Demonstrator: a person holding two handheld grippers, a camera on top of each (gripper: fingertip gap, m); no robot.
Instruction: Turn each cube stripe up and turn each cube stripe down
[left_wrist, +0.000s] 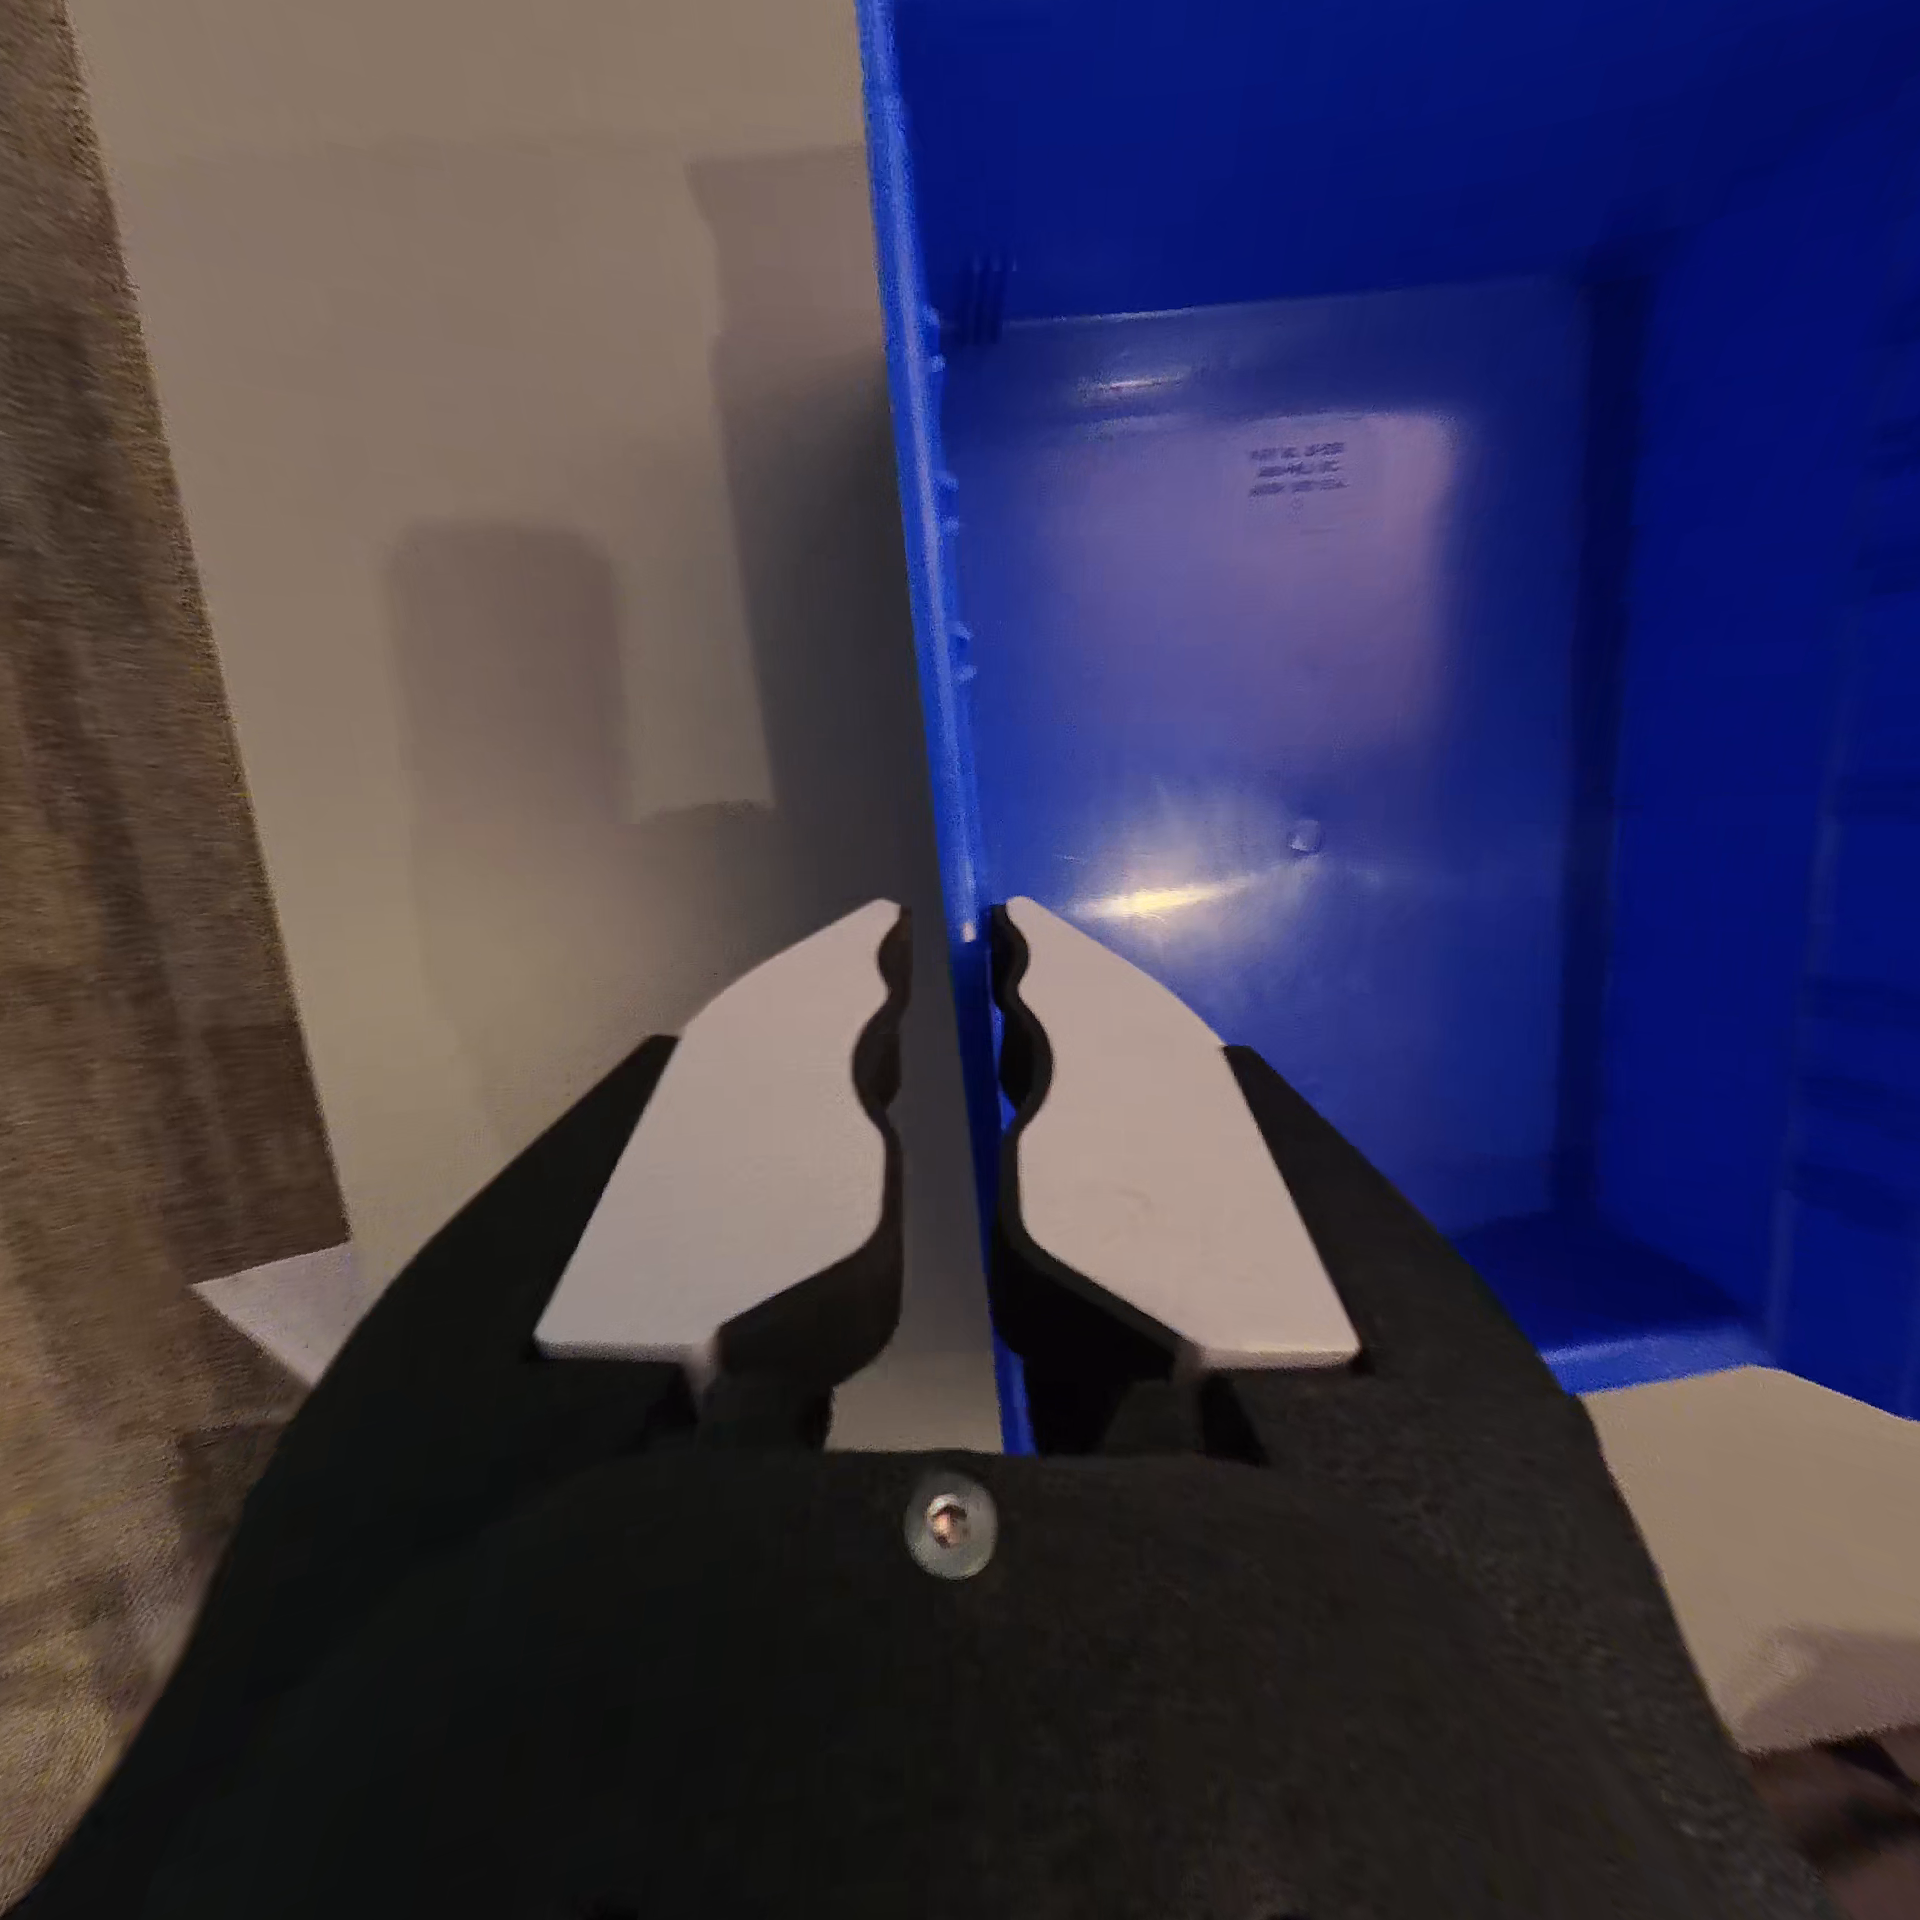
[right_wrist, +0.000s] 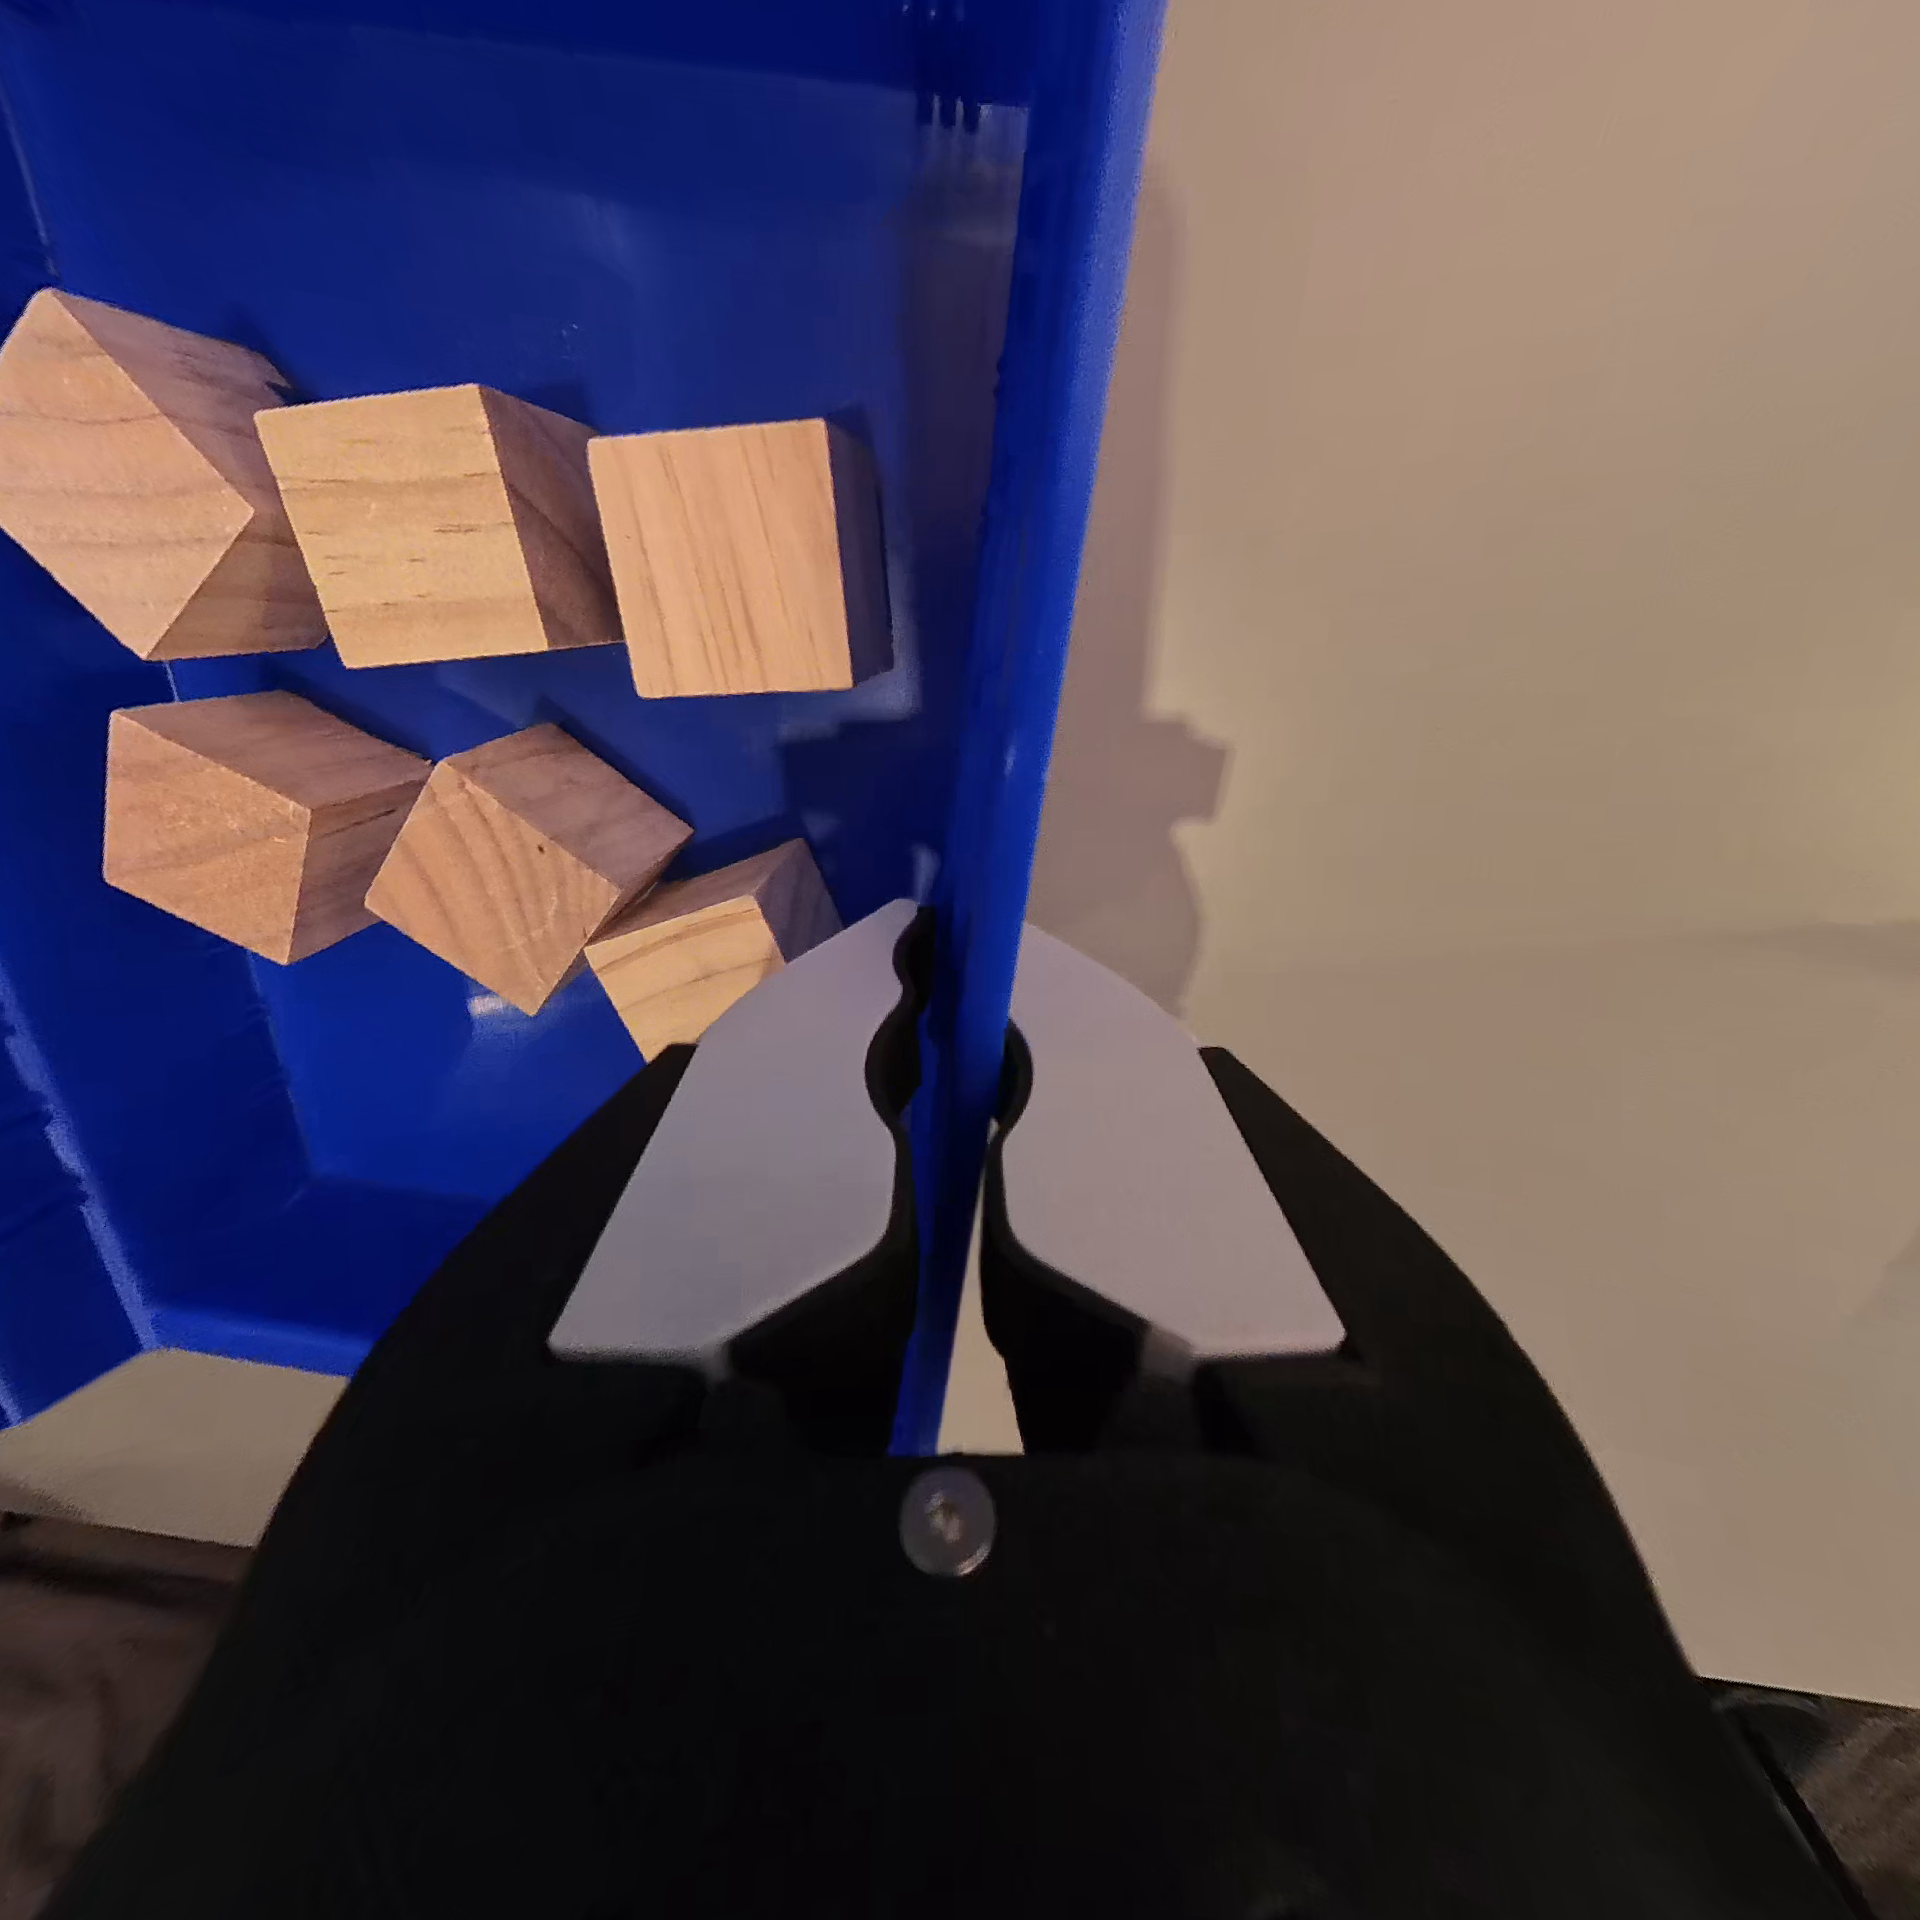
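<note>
The right gripper (right_wrist: 961, 935) is clamping the right-hand wall of a blue plastic bin (right_wrist: 997, 623): the wall is running straight up between its grey fingers (right_wrist: 769, 1143), with the dark pads pressing on it from both sides. From those fingertips, six plain wooden cubes are lying inside the bin toward nine to eleven o'clock. The nearest cube (right_wrist: 686, 961) is sitting just at ten o'clock, partly hidden behind the left finger and touching a tilted cube (right_wrist: 509, 862). Farther out at nine o'clock is a third (right_wrist: 239, 821), and a row of three is lying beyond at eleven o'clock (right_wrist: 732, 556), (right_wrist: 431, 525), (right_wrist: 125, 468). No stripe is showing on any visible face. A pale tabletop (right_wrist: 1507, 831) is spreading out at three o'clock.

The left gripper (left_wrist: 948, 920) is standing narrow over the bin's left-hand wall (left_wrist: 920, 520). The right pad is lying against the wall's inner face, while a slim gap is showing between the left pad and the wall. The bin's bare floor (left_wrist: 1299, 675) is stretching away at one o'clock, and a brown-grey fabric (left_wrist: 104, 831) is hanging at nine o'clock beyond the pale surface.
</note>
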